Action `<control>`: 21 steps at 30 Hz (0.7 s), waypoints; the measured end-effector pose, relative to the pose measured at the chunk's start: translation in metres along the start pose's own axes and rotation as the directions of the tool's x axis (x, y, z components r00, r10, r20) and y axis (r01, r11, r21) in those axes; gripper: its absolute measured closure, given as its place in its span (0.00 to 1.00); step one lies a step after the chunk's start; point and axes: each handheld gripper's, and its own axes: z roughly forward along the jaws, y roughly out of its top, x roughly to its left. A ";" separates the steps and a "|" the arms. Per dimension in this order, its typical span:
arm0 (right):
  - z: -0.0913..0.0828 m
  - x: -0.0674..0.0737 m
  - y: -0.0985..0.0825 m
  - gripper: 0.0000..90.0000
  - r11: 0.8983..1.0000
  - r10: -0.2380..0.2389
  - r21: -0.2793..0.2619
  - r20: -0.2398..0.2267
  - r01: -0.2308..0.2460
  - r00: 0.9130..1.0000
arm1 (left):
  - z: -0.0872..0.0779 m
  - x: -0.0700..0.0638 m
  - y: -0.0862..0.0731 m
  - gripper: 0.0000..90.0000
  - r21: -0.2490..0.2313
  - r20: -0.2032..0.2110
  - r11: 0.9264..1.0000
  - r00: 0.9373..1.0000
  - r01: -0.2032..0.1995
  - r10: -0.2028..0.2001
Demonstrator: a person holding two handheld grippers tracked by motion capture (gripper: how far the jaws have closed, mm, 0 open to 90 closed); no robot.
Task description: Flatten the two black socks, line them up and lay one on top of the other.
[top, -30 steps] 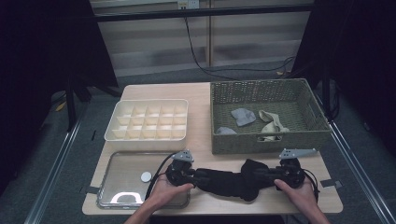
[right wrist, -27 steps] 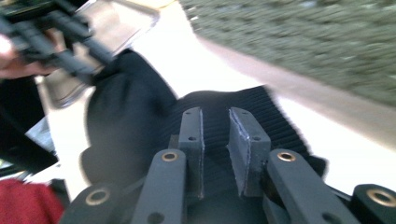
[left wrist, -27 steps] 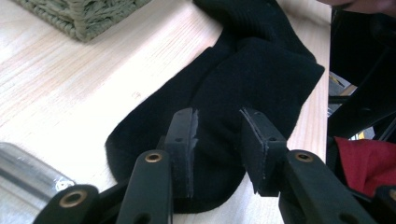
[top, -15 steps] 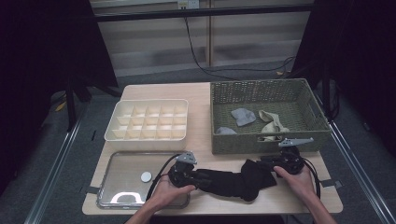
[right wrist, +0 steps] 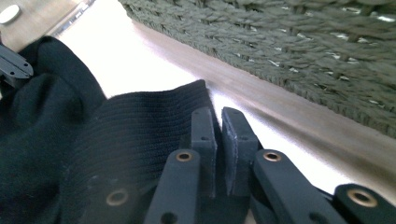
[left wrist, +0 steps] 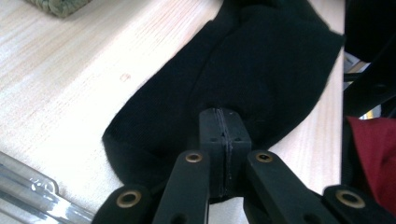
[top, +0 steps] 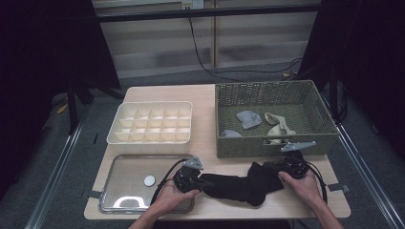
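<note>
A black sock (top: 239,186) lies stretched along the table's front edge between my two grippers. My left gripper (top: 198,181) is at its left end. In the left gripper view the jaws (left wrist: 224,116) have just closed tight, with the sock (left wrist: 261,60) puckered at their tips. My right gripper (top: 279,174) is at the sock's bunched right end, close to the basket's front wall. Its jaws (right wrist: 218,114) have just been closing, and only a narrow slit is left where they pinch the edge of the ribbed cuff (right wrist: 121,140).
A green wicker basket (top: 272,148) at the back right holds several light socks. A white divided box (top: 150,138) stands at the back left. In front of it a metal tray (top: 124,167) holds a small white disc (top: 149,180).
My right hand has shifted a little left and toward the basket, and the sock's right end has bunched up. My left hand has stayed put.
</note>
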 end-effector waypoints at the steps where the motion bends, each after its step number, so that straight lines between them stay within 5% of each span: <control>1: -0.001 0.000 0.000 0.94 1.000 0.002 0.001 -0.005 -0.002 1.000 | -0.002 0.000 0.000 0.99 -0.015 0.001 1.000 1.000 0.007 -0.007; 3: -0.004 -0.001 0.002 0.95 1.000 0.005 -0.006 -0.011 -0.005 1.000 | -0.007 -0.001 0.002 0.99 -0.046 0.026 0.999 1.000 0.010 -0.009; 21: -0.055 0.001 -0.004 0.97 0.985 0.064 -0.162 -0.023 -0.067 0.998 | -0.052 0.007 -0.003 0.99 -0.184 0.007 0.981 0.998 0.057 -0.057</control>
